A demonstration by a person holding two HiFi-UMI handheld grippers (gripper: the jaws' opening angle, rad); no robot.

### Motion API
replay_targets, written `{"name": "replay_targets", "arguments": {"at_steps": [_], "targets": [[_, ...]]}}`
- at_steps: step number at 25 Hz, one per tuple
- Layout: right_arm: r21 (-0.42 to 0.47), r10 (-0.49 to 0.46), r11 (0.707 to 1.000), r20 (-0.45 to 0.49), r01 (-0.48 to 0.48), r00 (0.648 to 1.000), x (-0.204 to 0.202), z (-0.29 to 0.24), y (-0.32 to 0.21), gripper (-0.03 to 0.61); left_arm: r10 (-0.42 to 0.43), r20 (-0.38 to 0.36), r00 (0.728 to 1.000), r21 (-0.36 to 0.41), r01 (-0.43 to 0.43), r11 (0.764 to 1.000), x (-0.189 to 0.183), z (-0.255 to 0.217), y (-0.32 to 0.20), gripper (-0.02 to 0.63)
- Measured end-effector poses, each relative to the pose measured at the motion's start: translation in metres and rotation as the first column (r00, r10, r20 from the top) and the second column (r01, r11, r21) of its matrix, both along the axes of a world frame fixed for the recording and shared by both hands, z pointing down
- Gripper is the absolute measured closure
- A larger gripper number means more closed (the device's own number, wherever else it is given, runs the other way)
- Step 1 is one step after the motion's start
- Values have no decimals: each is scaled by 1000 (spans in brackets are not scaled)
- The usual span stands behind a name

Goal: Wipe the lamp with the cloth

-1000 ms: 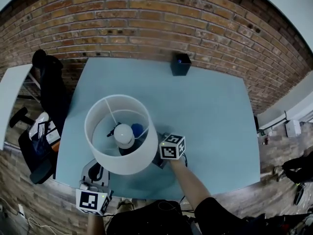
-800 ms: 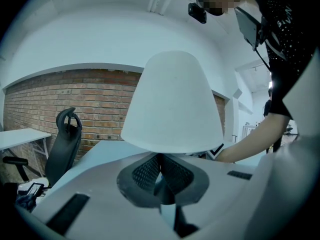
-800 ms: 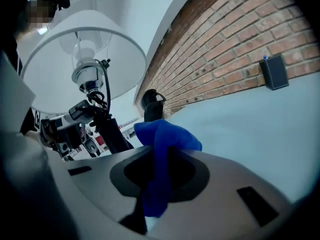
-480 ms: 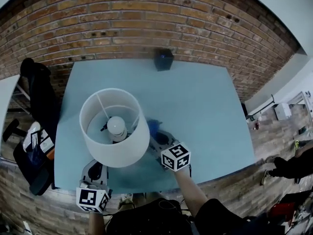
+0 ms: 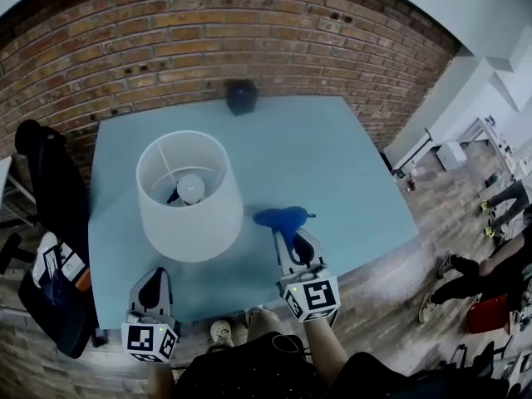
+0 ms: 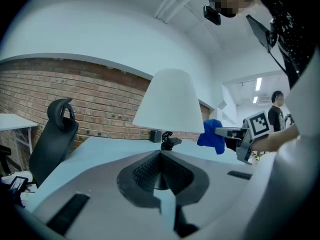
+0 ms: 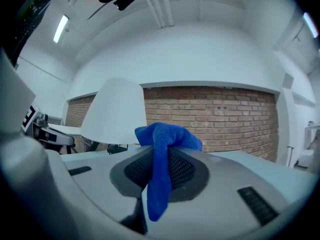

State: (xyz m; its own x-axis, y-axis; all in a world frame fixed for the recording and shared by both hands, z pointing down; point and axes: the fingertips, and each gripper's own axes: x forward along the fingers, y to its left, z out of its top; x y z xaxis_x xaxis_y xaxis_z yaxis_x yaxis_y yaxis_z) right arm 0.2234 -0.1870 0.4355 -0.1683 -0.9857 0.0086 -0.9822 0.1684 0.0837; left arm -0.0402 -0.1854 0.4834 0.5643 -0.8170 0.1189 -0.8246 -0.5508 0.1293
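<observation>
Head view: lamp [image 5: 189, 198] stands on left part of desk [image 5: 341, 173], bulb visible down through shade. Right tongs [image 5: 283, 229] clamped on blue cloth [image 5: 281, 218], just right of shade, not touching. Left tongs [image 5: 155, 278] near desk's front edge, apart from lamp.

Left gripper view: jaws closed together, nothing between. Lamp's black base under shade shows only here.

Right gripper view: cloth pinched tight, tail hanging over jaws.

Judgement: no wiping contact now. Cannot tell what is already wiped.
</observation>
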Motion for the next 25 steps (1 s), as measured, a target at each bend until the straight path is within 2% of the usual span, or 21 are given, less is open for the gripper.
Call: {"name": "replay_targets", "arguments": {"at_steps": [4,11,18,25], "targets": [[31,93,995,24,-93,995,-6,-14,24,517,21,17,1000,32,-22,999,-12,-6,7,604],[3,219,976,31,-219,975,5,-16,38,517,29,19,999,52,-30,998,-24,-17,15,604],[21,204,979,14,-205,979,3,-22,40,517,46,30,999,52,-47,998,-19,-10,9,604],[7,197,980,4,-197,980,9,-17,39,517,-14,52,999,39,12,999,-17,8,0,604]]}}
